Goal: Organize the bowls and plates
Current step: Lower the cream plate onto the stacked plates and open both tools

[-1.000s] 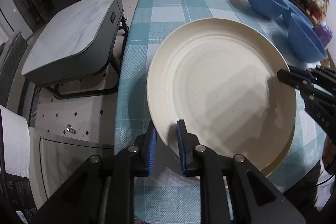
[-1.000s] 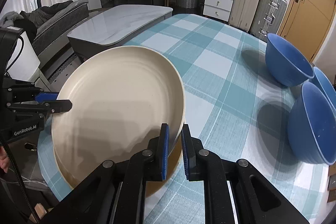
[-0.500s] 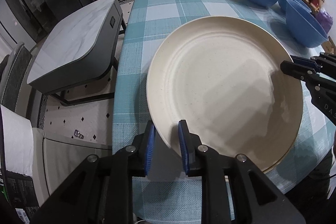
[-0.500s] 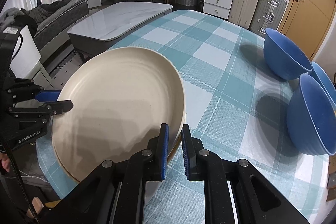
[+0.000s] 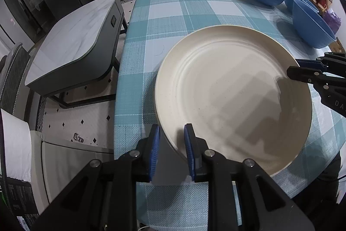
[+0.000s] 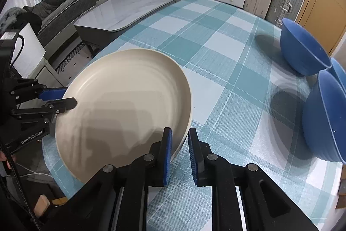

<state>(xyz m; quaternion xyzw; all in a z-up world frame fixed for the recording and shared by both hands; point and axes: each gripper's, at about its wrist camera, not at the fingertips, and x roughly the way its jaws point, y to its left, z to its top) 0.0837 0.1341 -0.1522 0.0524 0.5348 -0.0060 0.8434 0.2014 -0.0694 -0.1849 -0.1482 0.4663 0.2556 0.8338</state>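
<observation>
Nearest the lens, the left gripper (image 5: 172, 145), black with ribbed blue pads, straddled the near-left rim of the broad, round, speckled cream plate (image 5: 233, 96), its jaws only narrowly parted, with a gap visible on each side of the rim, so no firm pinch there. Across the plate, the right gripper (image 6: 180, 149) bracketed the opposite rim in the same way, and its jaws were opening, the rim between them with daylight on the outer side. The plate, matte with faint concentric rings, lay on the woven teal-and-white checked tablecloth (image 5: 173, 14) close to the table's near edge; a darker rim edge peeped out beneath it, perhaps a second plate, hard to tell. Farther back, three smooth, deep blue bowls (image 6: 302, 51) stood clustered together at the table's far right side, well apart from the plate. Beyond the table sat a low grey marble-topped side table (image 5: 73, 40).
</observation>
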